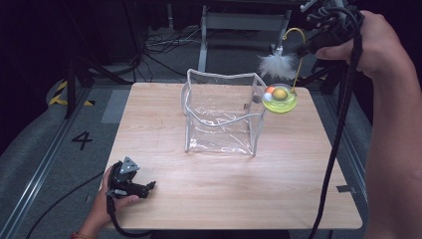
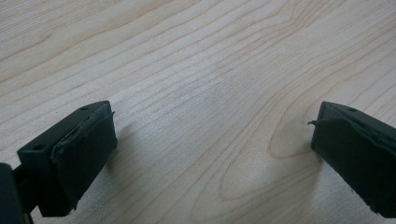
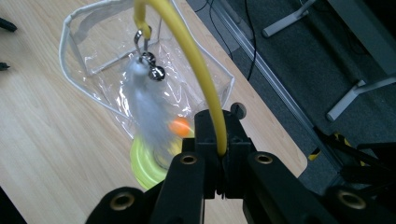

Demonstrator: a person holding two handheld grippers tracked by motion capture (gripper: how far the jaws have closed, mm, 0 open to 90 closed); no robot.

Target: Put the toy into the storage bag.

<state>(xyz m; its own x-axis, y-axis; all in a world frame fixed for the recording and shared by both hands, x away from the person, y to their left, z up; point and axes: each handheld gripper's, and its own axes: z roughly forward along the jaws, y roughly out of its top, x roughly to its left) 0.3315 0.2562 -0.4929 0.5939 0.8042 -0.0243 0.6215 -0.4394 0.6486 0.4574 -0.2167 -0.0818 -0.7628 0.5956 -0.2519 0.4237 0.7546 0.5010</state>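
The right gripper (image 1: 304, 50) is up in the air at the far right of the table (image 1: 224, 194), its jaws clamped tight on the thin yellow wand (image 3: 205, 88) of a cat toy (image 1: 279, 98). The toy hangs from that grip: a lime-green round base with an orange ball (image 3: 179, 126) and a yellowish ball (image 1: 280, 93) on it, lifted beside the far right corner of the clear plastic bag (image 1: 221, 114). A white feather (image 1: 276, 65) and small silver bells (image 3: 154, 70) dangle from the curled tip of the wand. The bag stands open-topped in the middle of the table. The left gripper (image 1: 149, 186) rests low at the near left corner, jaws spread wide with only bare wood between them.
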